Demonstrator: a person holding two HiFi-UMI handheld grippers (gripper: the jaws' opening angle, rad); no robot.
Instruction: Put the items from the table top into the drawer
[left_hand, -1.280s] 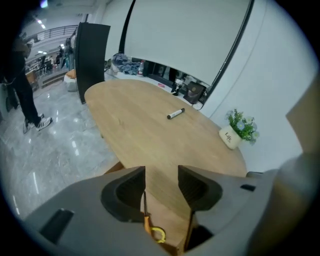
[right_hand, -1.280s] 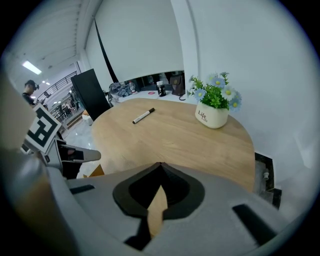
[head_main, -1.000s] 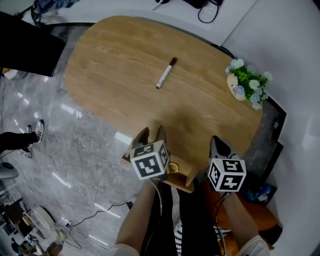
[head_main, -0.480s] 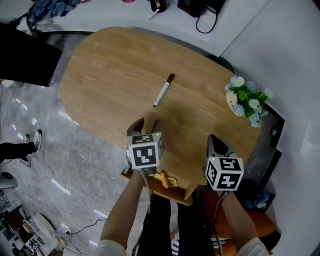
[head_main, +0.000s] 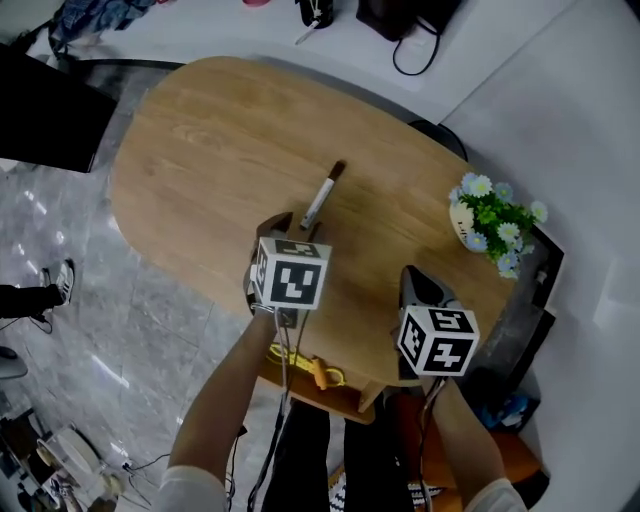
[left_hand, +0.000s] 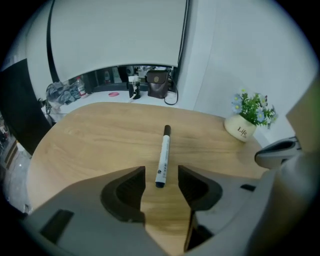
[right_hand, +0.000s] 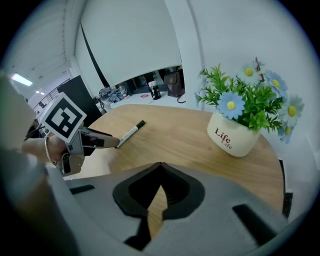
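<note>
1. The pen (left_hand: 162, 156) lay on the table (head_main: 200, 130) near the middle of the top. It ran lengthwise from the near edge toward the far edge, dark cap at the far end.
2. The left gripper (left_hand: 161, 172) had its jaws spread. The near end of the pen showed in the gap between the tips, touching neither. We could not tell whether the jaws were down at table level.
3. The right gripper (right_hand: 159, 167) had its jaws pressed together with nothing between them. It hung over the near edge, off to the right, well apart from the pen.
4. The drawer (head_main: 330, 395) stood pulled out under the near edge. A yellow-orange thing (head_main: 320, 372) lay in it, too small to name.
5. A flower pot (right_hand: 231, 137) stood at the right edge. We saw nothing else on the top.
6. Progress, our judgement: one item was probably already put away, and the pen was not yet gripped. What was left was to close on it, carry it to the drawer and let it go there. We could not say whether the pot counts as an item.
</note>
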